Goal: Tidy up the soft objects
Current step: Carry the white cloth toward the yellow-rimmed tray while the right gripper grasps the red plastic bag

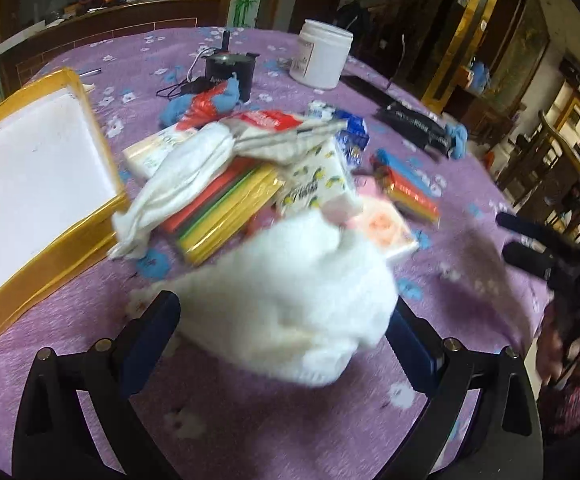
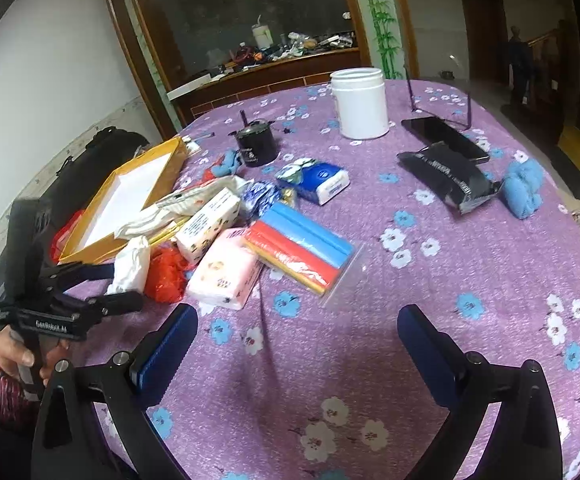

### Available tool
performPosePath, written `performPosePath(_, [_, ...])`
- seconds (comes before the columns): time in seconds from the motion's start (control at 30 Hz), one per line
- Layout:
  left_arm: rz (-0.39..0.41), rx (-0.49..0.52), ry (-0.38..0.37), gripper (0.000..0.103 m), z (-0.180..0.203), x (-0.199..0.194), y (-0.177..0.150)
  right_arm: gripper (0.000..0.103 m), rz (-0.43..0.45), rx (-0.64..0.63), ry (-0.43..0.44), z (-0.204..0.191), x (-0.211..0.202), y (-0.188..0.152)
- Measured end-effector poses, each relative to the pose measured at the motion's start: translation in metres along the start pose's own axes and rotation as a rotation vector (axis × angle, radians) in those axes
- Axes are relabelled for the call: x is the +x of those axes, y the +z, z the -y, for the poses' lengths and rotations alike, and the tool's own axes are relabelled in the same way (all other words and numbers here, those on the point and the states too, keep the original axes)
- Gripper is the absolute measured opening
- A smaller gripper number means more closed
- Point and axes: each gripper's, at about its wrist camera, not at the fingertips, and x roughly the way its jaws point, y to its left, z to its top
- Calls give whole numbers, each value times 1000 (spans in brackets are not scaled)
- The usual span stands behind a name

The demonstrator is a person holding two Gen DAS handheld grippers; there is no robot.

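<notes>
On the body of the left gripper [image 2: 124, 280], seen left of the right gripper's fingers, white letters read "GenRobot.AI". The print on the tissue packs, the white jar and the black pouch is too blurred to read.

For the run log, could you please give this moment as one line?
left gripper: shut on white soft bundle | right gripper: open | yellow-rimmed box: holds nothing visible

Purple floral table [image 2: 429, 288] bears tissue packs [image 2: 226, 272], white jar [image 2: 359, 104].
</notes>
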Motion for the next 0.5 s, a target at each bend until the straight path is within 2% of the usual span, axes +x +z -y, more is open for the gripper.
performPosePath(0.07, [26, -10, -11, 80, 2, -1, 3, 101, -2, -4, 3, -2, 0, -1])
performPosePath(0.1, [20, -9, -9, 55, 3, 0, 4, 101, -1, -5, 4, -3, -1, -2])
performPosePath(0.13, [9, -11, -4, 46, 3, 1, 4, 101, 1, -5, 3, -5, -1, -2])
performPosePath(0.17, [10, -17, -9, 46, 2, 2, 4, 101, 0, -5, 4, -6, -2, -2])
performPosePath(0.3, [49, -31, -53, 24, -6, -13, -3, 101, -19, -27, 8, -16, 1, -1])
performPosePath(0.4, [105, -49, -73, 24, -20, -33, -6, 101, -44, -59, 22, -28, 6, 1])
performPosePath(0.5, [147, -94, -37, 24, -42, -45, -6, 100, -83, -104, 53, -52, 17, 7])
